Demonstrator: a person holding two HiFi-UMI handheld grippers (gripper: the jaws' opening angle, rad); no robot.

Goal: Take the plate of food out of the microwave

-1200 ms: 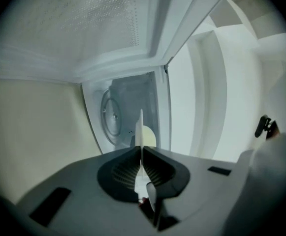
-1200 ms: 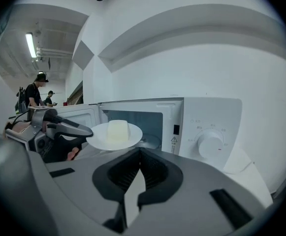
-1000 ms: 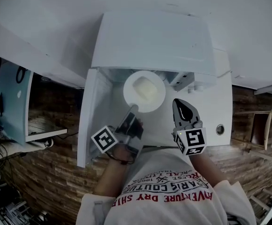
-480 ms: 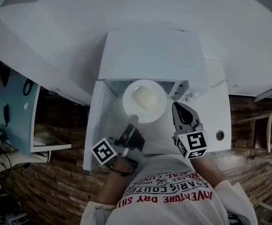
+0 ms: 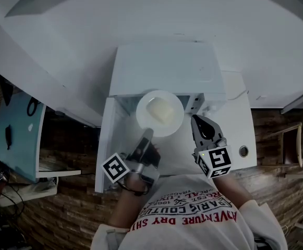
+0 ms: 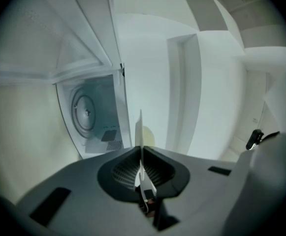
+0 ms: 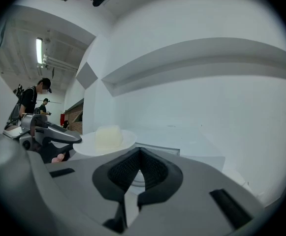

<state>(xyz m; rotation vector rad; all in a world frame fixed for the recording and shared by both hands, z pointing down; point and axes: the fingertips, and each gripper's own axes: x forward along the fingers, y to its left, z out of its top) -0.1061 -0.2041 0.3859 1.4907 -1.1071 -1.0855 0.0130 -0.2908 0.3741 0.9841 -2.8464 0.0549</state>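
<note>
The left tool is clenched on the near rim of a round white plate. From its own camera the jaws are pressed together on the plate's thin edge, seen edge-on as a pale line rising between them. The plate juts out straight ahead of that tool's tips, carried by this one grip alone, and it hangs in front of the open mouth of the white microwave, outside the cavity. On the middle of the plate sits a pale yellowish block of food; what kind of food I cannot make out from here.

Beyond the left tool and off to one side, the microwave's cavity shows its round turntable with nothing on it. The white door stands swung open on the far side of the left tool from the other one.

The right tool is held beside the plate, apart from it, with its jaws closed together and nothing in them. From its camera the plate and food lie off to its left at about tip height. The white counter lies below it.
</note>
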